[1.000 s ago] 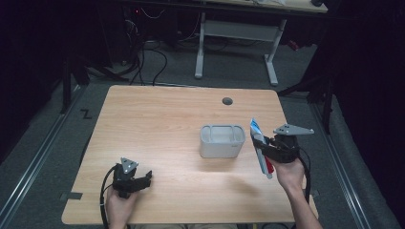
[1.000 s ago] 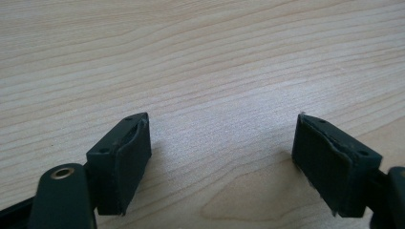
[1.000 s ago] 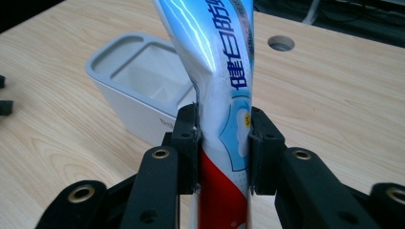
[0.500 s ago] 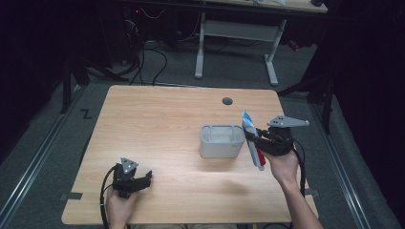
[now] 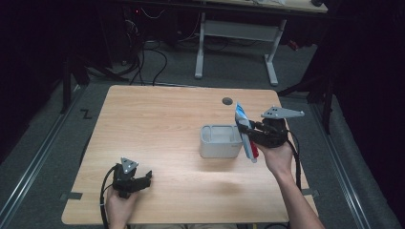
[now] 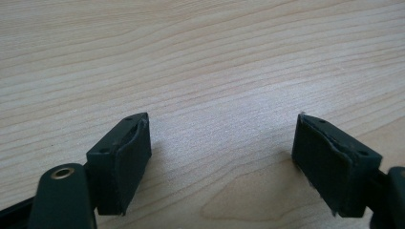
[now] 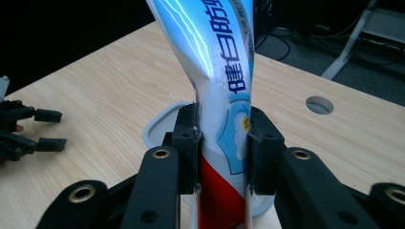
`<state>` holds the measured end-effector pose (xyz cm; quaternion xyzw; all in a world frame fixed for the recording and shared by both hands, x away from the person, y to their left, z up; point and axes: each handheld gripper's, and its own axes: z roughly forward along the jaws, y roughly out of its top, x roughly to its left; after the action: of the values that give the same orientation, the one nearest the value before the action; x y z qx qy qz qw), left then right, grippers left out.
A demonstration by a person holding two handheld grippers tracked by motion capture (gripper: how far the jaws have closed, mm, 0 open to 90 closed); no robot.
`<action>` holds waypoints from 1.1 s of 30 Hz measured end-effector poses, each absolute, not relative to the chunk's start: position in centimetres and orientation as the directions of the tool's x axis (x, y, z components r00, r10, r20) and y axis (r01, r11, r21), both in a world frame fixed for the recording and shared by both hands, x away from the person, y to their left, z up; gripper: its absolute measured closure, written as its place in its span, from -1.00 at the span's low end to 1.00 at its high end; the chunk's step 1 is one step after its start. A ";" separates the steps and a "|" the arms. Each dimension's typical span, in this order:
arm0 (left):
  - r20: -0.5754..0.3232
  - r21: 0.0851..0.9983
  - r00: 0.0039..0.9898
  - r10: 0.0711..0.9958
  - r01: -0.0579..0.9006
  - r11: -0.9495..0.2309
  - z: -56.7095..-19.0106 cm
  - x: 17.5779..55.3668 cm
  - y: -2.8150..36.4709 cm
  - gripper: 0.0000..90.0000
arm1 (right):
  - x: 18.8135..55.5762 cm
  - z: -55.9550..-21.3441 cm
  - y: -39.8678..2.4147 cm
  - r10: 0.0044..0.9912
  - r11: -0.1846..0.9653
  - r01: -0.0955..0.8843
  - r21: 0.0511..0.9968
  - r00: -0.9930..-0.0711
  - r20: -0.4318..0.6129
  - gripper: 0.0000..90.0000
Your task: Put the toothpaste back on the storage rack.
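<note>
just right of the grey rectangular plastic bin (image 5: pixel 219 141), the right gripper (image 5: pixel 252 133) clamps a blue, white and red toothpaste tube (image 5: pixel 246 131); the left gripper (image 5: pixel 143 179) rests wide open on the light wooden table (image 5: pixel 157 124).

Container (image 5: pixel 220 141) mid-table (image 5: pixel 157 124), tube (image 5: pixel 246 132) at its right (raised), left gripper (image 5: pixel 145 177) front-left

Toothpaste tube (image 7: pixel 217 81): dark blue Chinese characters run lengthwise along its light blue and white upper part. "健白" reads fairly clearly; next characters look like "防" and one more, cut off at the top edge. A line of smaller print runs beside them, too small to read. Small yellow round badge near the jaws, its marks illegible. Floor left of the table: a dark Z-shaped mark (image 5: pixel 86 114).
</note>
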<state>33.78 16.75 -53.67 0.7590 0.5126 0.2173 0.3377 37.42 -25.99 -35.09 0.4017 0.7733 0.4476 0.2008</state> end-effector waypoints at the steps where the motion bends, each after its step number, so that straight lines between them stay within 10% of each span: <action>1: -0.017 0.735 0.380 0.925 0.631 -0.246 -53.7 33.8 16.7 -0.52 | 37.6 -35.0 -25.9 0.799 0.275 0.439 0.856 -0.600 0.051 0.55; 33: -0.016 0.736 0.379 0.925 0.631 -0.245 -53.7 33.8 16.7 -0.52 | 40.6 -34.2 -24.1 0.781 0.218 0.413 0.884 -0.617 0.096 0.55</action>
<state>33.78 16.74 -53.68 0.7584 0.5129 0.2179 0.3381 40.65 -24.10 -34.22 0.3945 0.7569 0.4854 0.1895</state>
